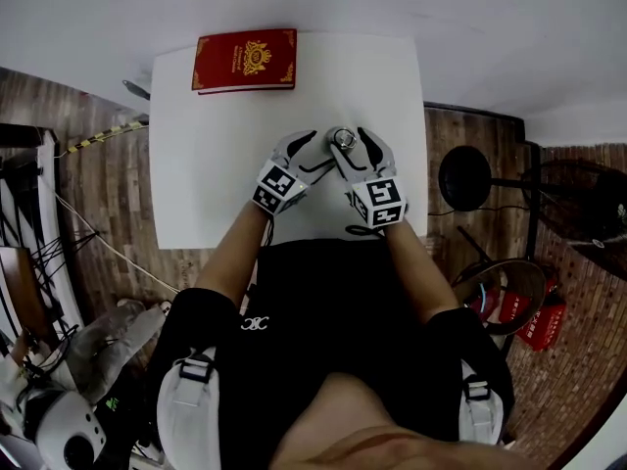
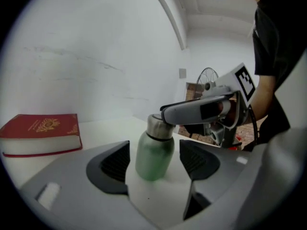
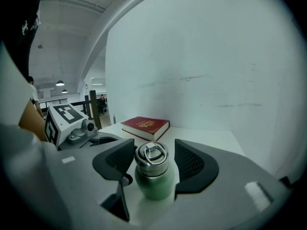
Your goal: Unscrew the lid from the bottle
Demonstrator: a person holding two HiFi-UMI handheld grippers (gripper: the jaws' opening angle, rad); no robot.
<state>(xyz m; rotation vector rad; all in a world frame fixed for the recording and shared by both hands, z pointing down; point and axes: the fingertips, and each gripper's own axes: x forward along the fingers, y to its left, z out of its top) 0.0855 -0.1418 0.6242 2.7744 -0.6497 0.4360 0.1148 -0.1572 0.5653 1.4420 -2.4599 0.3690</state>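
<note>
Overhead, only lid [image 1: 344, 139] clearly visible

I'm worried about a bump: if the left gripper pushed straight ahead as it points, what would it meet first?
The left gripper would meet the green bottle first: it already stands between the open jaws. Beyond it, probably, the right gripper at the lid.
</note>
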